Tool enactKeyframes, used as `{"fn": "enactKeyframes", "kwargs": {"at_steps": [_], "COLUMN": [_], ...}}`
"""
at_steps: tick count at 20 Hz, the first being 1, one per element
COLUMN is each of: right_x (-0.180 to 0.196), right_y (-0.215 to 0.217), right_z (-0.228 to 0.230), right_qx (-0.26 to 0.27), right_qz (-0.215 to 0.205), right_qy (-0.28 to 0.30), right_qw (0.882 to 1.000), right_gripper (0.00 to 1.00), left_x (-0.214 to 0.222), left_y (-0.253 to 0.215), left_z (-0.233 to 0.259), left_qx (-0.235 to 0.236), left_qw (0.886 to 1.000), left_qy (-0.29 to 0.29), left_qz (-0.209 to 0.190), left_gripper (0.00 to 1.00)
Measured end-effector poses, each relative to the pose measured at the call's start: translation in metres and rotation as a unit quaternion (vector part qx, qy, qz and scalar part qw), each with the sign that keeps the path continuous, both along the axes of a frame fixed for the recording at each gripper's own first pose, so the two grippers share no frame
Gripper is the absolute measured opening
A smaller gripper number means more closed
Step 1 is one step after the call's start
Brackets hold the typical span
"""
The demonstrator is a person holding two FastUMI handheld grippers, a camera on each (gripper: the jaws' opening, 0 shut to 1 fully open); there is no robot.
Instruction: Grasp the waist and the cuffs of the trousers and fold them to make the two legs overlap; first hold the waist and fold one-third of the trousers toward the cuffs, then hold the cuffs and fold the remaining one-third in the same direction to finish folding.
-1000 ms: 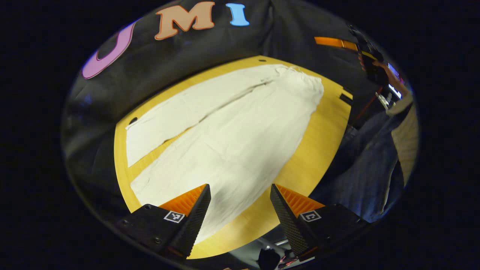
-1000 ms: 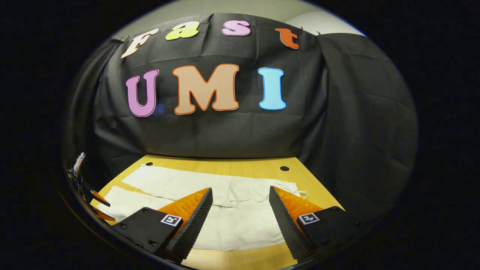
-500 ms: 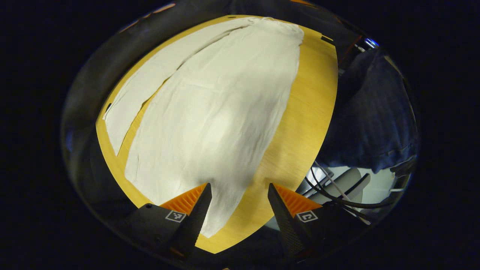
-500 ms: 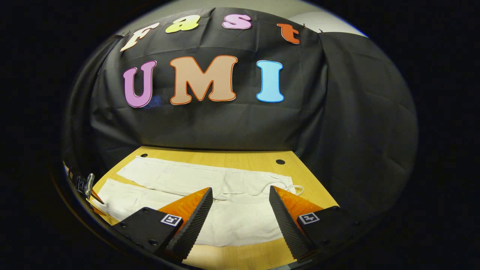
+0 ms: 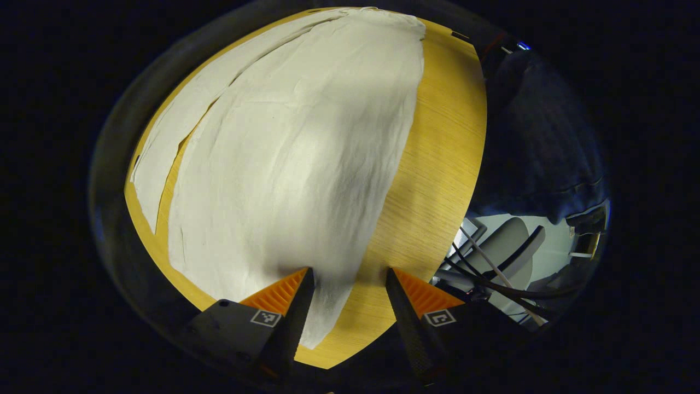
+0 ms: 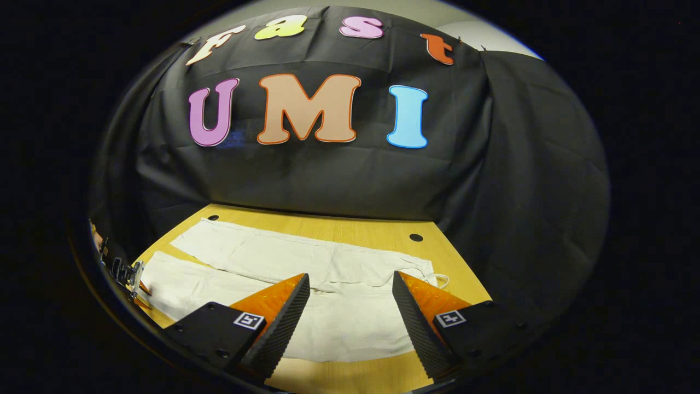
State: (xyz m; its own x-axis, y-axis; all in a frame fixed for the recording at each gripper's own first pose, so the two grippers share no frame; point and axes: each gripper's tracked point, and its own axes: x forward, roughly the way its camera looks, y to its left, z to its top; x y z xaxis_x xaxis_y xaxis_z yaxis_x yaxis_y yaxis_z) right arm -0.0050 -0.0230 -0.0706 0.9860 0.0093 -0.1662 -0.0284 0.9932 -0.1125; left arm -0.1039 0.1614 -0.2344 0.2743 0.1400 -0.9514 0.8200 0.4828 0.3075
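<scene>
Left gripper [image 5: 345, 298]: jaws spread wide, nothing between them, poised over the cuff end of the near leg of the white trousers [image 5: 284, 164]. Right gripper [image 6: 348, 303]: jaws likewise released, hovering above the waist end [image 6: 355, 323].

Trousers lie flat on the wooden tabletop [image 5: 437, 164], legs side by side with a narrow wedge of wood between them toward the cuffs. We judge the first step, overlapping the legs, is not yet begun.

To do it well: we should bring each gripper down on the near edge of the near leg, left at the cuff [image 5: 317, 334], right at the waistband, pinch the cloth only, lift together and carry it over the far leg [image 6: 262, 254] so the edges line up. Uneven lift would skew the fold.

Hard to make out:
- the cuff corner nearest the left jaws is partly behind a finger;
- a drawstring loop [image 6: 440, 280] shows at the waist, its other end hidden;
- the far cuffs are squeezed by lens curvature, so their alignment is unclear.
</scene>
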Motion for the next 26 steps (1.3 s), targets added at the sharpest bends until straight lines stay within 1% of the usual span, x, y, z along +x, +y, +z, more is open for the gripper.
{"fn": "enactKeyframes", "kwargs": {"at_steps": [4,5,6,7,8,9,10,11,12,13,14,16,17,20,21,24,26], "right_x": [0.008,0.01,0.012,0.013,0.014,0.014,0.013,0.013,0.012,0.012,0.012,0.009,0.006,-0.003,-0.006,-0.01,-0.011], "right_y": [0.007,0.009,0.011,0.011,0.012,0.014,0.014,0.015,0.016,0.014,0.01,0.0,-0.007,-0.037,-0.05,-0.079,-0.091], "right_z": [-0.008,-0.01,-0.013,-0.016,-0.021,-0.027,-0.033,-0.039,-0.045,-0.054,-0.065,-0.088,-0.1,-0.14,-0.155,-0.194,-0.212], "right_qx": [-0.011,-0.017,-0.023,-0.03,-0.04,-0.052,-0.067,-0.081,-0.096,-0.114,-0.135,-0.18,-0.203,-0.264,-0.281,-0.31,-0.327], "right_qz": [0.015,0.019,0.026,0.033,0.042,0.054,0.068,0.084,0.101,0.116,0.131,0.161,0.178,0.217,0.226,0.242,0.253], "right_qy": [0.013,0.016,0.02,0.025,0.031,0.039,0.047,0.055,0.065,0.078,0.092,0.126,0.145,0.21,0.238,0.306,0.336], "right_qw": [1.0,1.0,0.999,0.999,0.998,0.996,0.994,0.992,0.988,0.984,0.978,0.962,0.952,0.916,0.902,0.867,0.846], "right_gripper": [0.98,0.98,0.97,0.98,0.98,0.97,0.98,0.98,0.98,0.98,0.98,0.98,0.98,0.98,0.98,0.98,0.98], "left_x": [0.001,0.002,0.004,0.009,0.014,0.019,0.023,0.026,0.027,0.028,0.028,0.03,0.031,0.029,0.029,0.032,0.03], "left_y": [0.002,0.003,0.005,0.007,0.008,0.01,0.011,0.013,0.013,0.013,0.012,0.01,0.009,0.009,0.009,0.009,0.01], "left_z": [-0.002,0.001,0.003,0.003,0.004,0.006,0.006,0.008,0.01,0.01,0.011,0.011,0.011,0.011,0.011,0.01,0.011], "left_qx": [0.029,0.036,0.043,0.044,0.044,0.042,0.038,0.038,0.035,0.034,0.034,0.036,0.037,0.039,0.039,0.042,0.045], "left_qw": [0.999,0.999,0.998,0.998,0.999,0.999,0.999,0.999,0.999,0.999,0.999,0.999,0.999,0.999,0.999,0.999,0.999], "left_qy": [0.024,0.026,0.028,0.027,0.026,0.025,0.023,0.02,0.02,0.021,0.023,0.025,0.025,0.024,0.024,0.021,0.019], "left_qz": [-0.028,-0.031,-0.025,-0.021,-0.016,-0.009,-0.004,-0.002,0.001,-0.001,-0.003,-0.006,-0.005,-0.006,-0.006,-0.005,-0.005], "left_gripper": [0.77,0.74,0.7,0.58,0.53,0.39,0.3,0.18,0.11,0.02,0.0,0.0,0.0,0.0,0.0,0.0,0.0]}}
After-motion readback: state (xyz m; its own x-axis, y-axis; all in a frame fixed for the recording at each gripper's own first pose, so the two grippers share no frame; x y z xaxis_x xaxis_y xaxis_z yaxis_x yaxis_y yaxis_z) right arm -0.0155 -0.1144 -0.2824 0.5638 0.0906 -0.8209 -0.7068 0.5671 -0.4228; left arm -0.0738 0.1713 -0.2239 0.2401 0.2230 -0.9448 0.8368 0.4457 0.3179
